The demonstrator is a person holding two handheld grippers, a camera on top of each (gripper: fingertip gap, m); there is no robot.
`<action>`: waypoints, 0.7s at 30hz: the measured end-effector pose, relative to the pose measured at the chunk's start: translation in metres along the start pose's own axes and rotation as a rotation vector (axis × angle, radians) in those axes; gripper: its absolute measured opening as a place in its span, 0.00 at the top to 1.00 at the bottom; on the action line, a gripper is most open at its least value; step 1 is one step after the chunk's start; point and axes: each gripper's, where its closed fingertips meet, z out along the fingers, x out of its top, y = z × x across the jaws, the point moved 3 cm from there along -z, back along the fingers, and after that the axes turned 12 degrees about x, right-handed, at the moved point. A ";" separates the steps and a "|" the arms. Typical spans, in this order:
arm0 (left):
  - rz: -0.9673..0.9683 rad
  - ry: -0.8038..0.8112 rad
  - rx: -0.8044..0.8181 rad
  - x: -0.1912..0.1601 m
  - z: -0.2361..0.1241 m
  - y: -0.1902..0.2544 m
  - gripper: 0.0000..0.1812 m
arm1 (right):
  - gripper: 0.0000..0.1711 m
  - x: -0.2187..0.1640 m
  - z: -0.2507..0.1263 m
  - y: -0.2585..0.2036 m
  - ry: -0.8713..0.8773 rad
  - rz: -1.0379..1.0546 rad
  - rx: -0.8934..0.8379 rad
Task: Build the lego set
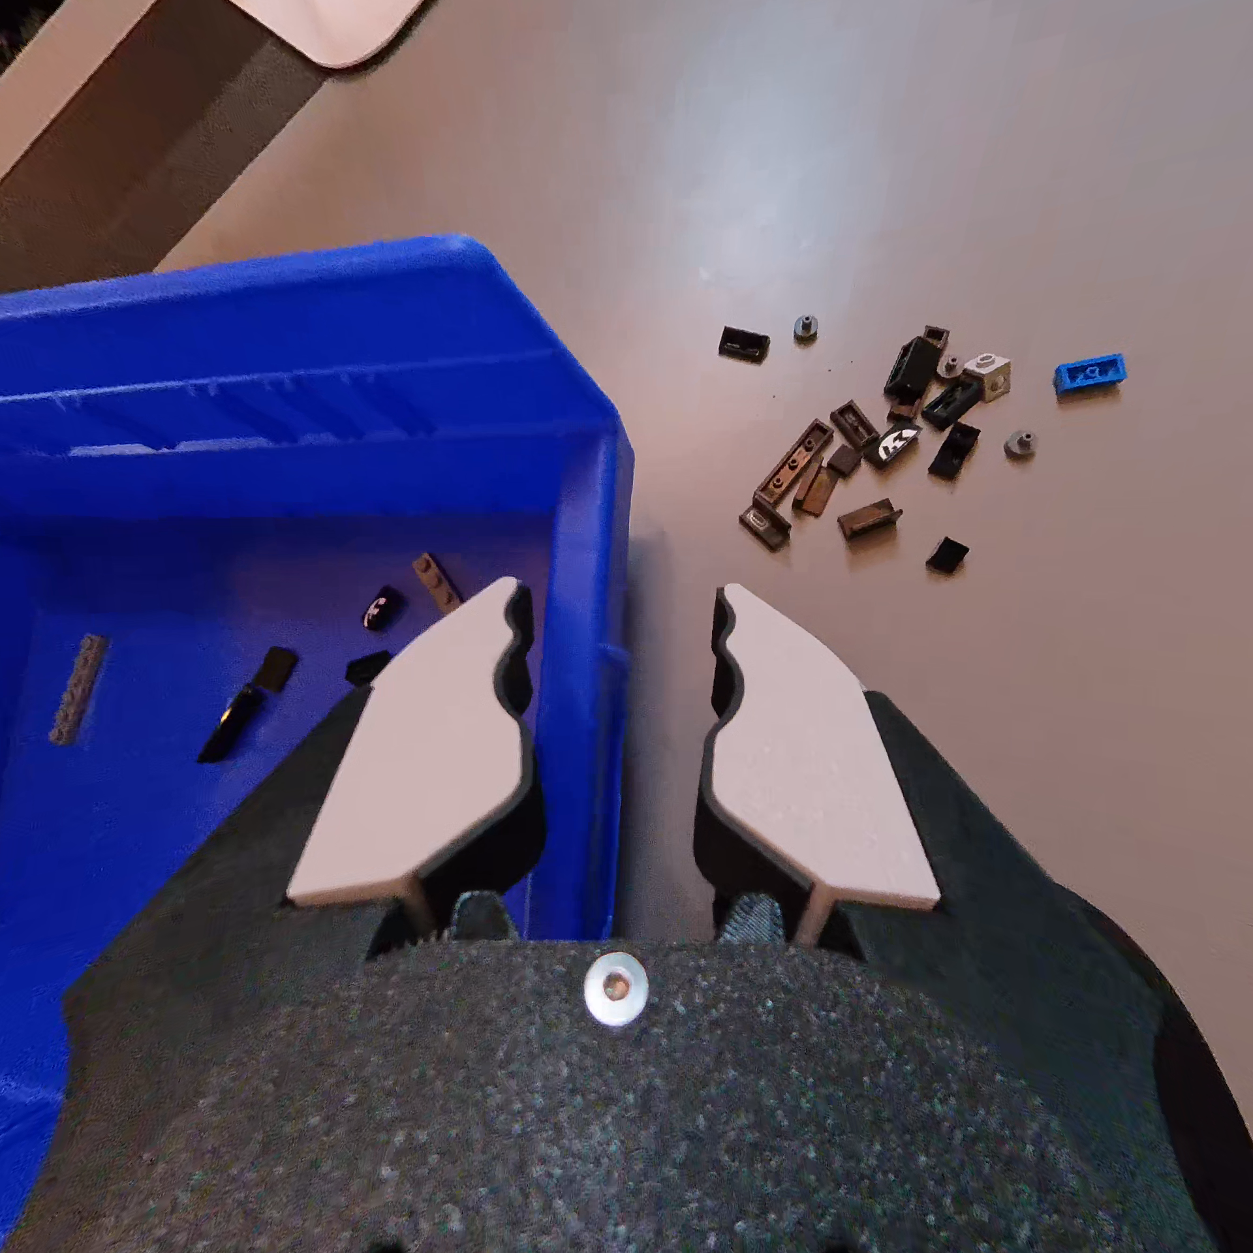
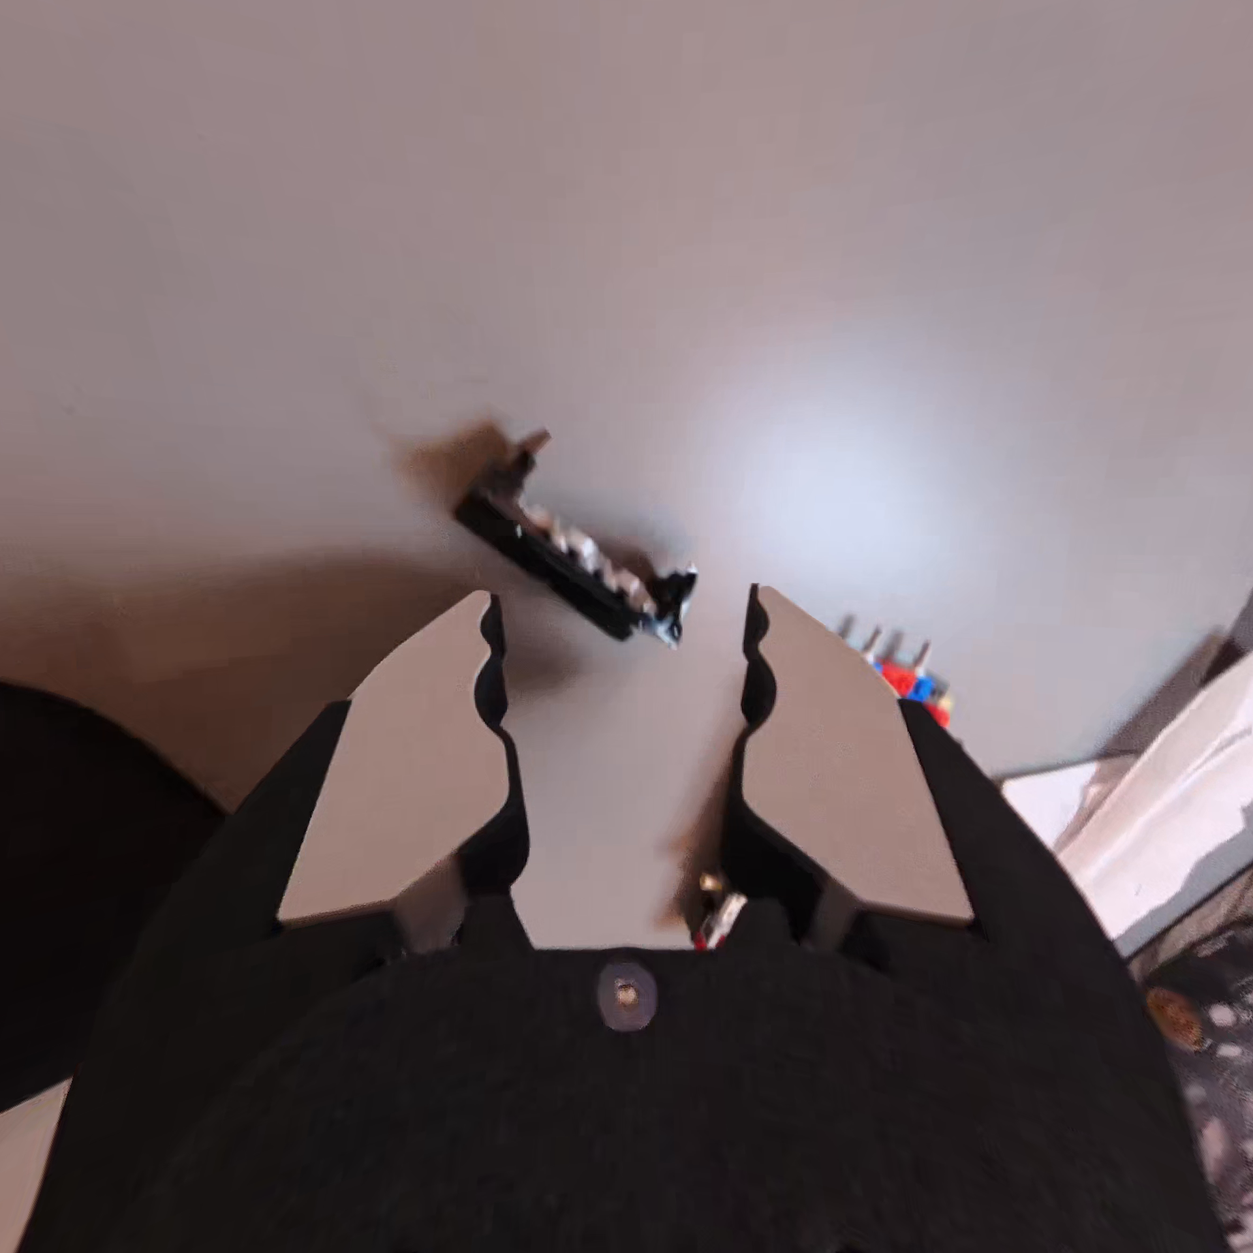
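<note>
The grey table [image 1: 881, 169] takes up most of the room. On it sits a blue bin [image 1: 271, 420], its right wall between the spread fingers of the left gripper [image 1: 617, 597], which holds nothing. The right gripper [image 2: 620, 600] hovers with its fingers apart too, empty, over a blurred black part-built lego piece [image 2: 576, 569] lying on the table just ahead. A coloured brick cluster [image 2: 915, 685] peeks from behind its right finger. Loose dark bricks [image 1: 874, 441] lie scattered beside the bin, a small blue plate [image 1: 1088, 373] near them, and a few more pieces [image 1: 271, 671] rest inside the bin.
</note>
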 end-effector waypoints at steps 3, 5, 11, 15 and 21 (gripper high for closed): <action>0.021 -0.017 0.018 -0.004 0.002 0.000 0.72 | 0.77 0.009 0.009 -0.001 -0.020 -0.025 0.067; 0.019 -0.017 0.020 -0.006 0.002 -0.001 0.73 | 0.93 0.004 0.008 -0.003 -0.033 -0.011 0.102; 0.043 -0.023 0.015 -0.009 0.003 0.000 0.74 | 0.96 -0.063 -0.012 -0.006 -0.093 0.196 0.152; 0.054 -0.031 -0.001 -0.008 0.004 0.004 0.74 | 0.96 -0.112 -0.012 -0.006 -0.122 0.357 0.175; 0.060 -0.026 -0.005 -0.007 0.005 0.008 0.75 | 0.84 -0.101 -0.049 0.018 -0.138 0.373 -0.010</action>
